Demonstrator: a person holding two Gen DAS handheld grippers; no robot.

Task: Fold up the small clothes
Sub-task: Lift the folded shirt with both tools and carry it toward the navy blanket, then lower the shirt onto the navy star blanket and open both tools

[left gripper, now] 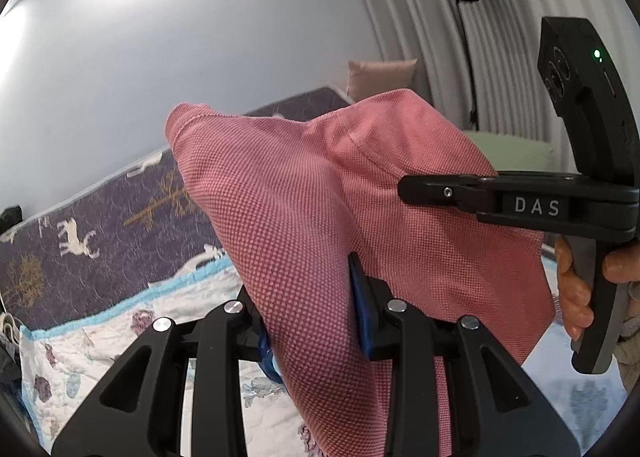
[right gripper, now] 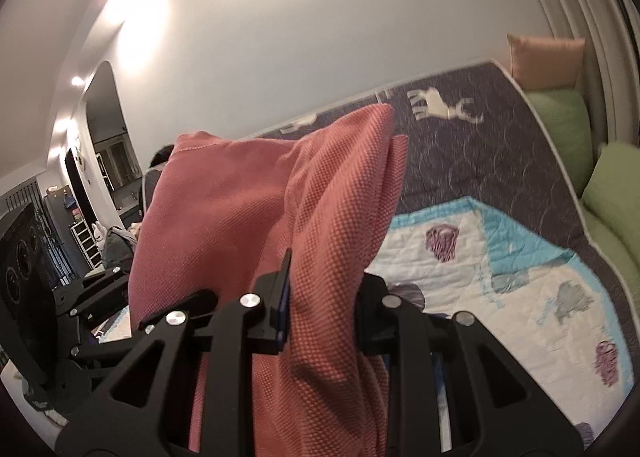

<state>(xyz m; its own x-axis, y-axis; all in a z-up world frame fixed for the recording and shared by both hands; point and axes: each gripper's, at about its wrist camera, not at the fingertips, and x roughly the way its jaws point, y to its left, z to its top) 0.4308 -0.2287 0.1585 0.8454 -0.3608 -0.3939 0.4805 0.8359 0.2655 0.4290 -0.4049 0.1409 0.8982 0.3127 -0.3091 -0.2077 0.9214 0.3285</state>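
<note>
A: How are the fingers set?

B: The left gripper (left gripper: 316, 321) is seen closed on a bunch of the pink garment (left gripper: 304, 193); the cloth is pinched between its blue pads (left gripper: 362, 309). The right gripper (right gripper: 320, 309) is likewise clamped on a gathered edge of the same garment (right gripper: 248, 201), and in the left wrist view its black jaws are seen biting the cloth from the side, with a hand (left gripper: 576, 293) wrapped round the handle.

A: And where is the garment held?

B: It is lifted clear above the quilted bedspread (right gripper: 500, 257), stretched between the two grippers and draped over both. No part of it can be seen resting on the bed.

A: How is it expected to handle?

B: A light, soft, waffle-textured knit is suggested. It is judged limp, so it will sag and fold wherever it is unsupported. The texture should grip well against the pads; slipping is thought unlikely. Nothing fragile is involved.

A: Where should hold be taken?

B: Seamed edges or corners are preferred, such as the stitched hem (left gripper: 188, 121) visible at the top. Grips on bunched middle cloth, as now, are likely to leave creases once it is laid flat on the bedspread.
</note>
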